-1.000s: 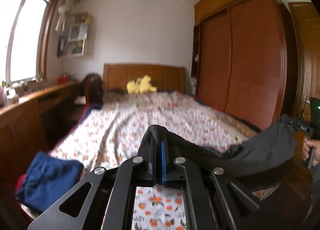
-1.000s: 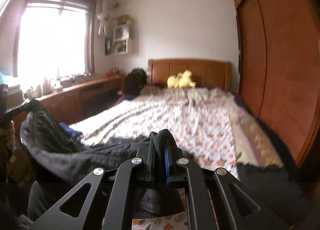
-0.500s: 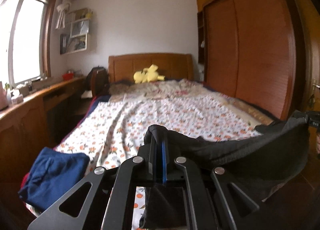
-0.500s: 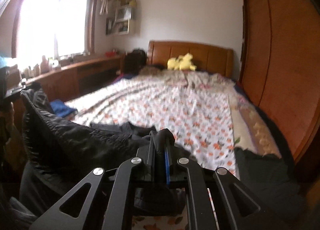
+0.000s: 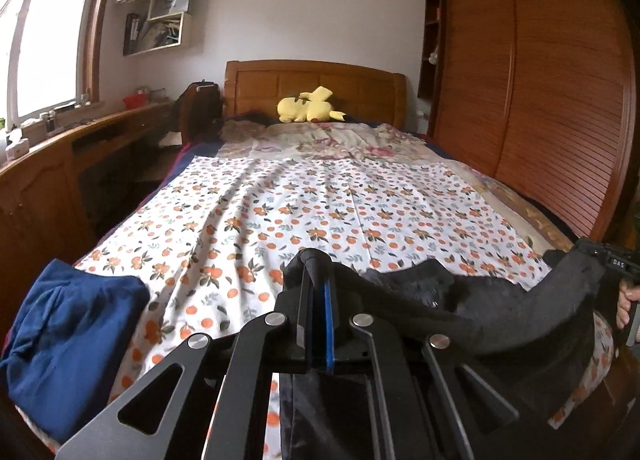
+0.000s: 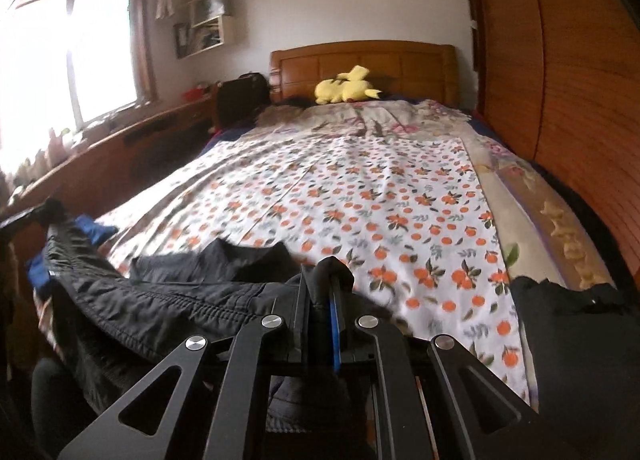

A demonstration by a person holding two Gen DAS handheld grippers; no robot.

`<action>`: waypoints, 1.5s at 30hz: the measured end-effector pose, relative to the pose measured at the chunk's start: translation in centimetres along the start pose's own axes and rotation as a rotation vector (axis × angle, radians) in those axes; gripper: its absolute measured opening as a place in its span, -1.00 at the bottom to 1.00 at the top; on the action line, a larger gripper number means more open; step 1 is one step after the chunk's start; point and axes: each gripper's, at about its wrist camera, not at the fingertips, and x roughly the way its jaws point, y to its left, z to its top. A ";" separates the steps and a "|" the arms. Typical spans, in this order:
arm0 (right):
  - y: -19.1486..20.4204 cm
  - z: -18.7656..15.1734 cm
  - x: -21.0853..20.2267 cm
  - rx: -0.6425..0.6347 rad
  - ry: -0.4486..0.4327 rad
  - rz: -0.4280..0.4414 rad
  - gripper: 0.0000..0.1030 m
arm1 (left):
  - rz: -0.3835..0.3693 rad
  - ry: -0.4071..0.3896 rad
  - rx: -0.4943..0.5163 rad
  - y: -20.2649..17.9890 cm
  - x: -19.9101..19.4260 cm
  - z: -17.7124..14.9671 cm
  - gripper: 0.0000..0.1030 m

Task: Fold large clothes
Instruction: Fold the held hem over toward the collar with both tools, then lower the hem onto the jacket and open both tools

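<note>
The left gripper (image 5: 316,292) has its jaws pinched tight on one corner of a black jacket (image 5: 500,316); the right gripper (image 6: 320,300) clamps another. The jacket hangs stretched between them over the foot of the bed (image 5: 320,211), its lower part cut off below both views. A blue garment (image 5: 68,344) lies at the bed's left corner. A yellow plush toy (image 5: 308,109) rests by the headboard.

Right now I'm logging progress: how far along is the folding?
Early. Done: the blue garment lies bunched, seemingly set aside. In hand: left gripper and right gripper each pinch the black jacket, stretched between them at the bed's foot. Left: laying flat, folding.
</note>
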 end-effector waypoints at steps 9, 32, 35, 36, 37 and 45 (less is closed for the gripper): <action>-1.6 2.3 7.8 0.055 0.029 -0.036 -0.87 | -0.027 0.006 -0.029 1.3 5.7 2.0 -0.90; 1.2 0.8 12.3 -0.003 0.123 -0.240 0.13 | -0.002 0.113 0.067 2.6 13.8 -3.3 0.25; 2.4 1.3 11.7 -0.028 0.112 -0.249 0.13 | 0.040 0.096 0.114 2.3 13.5 -3.6 0.37; 3.2 1.5 11.4 -0.045 0.104 -0.250 0.13 | 0.022 0.096 0.101 2.4 13.4 -3.6 0.37; 4.0 1.7 11.2 -0.061 0.098 -0.248 0.13 | -0.001 0.093 0.087 2.5 13.2 -3.6 0.37; 12.7 1.6 13.4 -0.185 0.132 -0.111 0.13 | -0.064 0.067 0.058 2.4 11.8 -3.3 0.37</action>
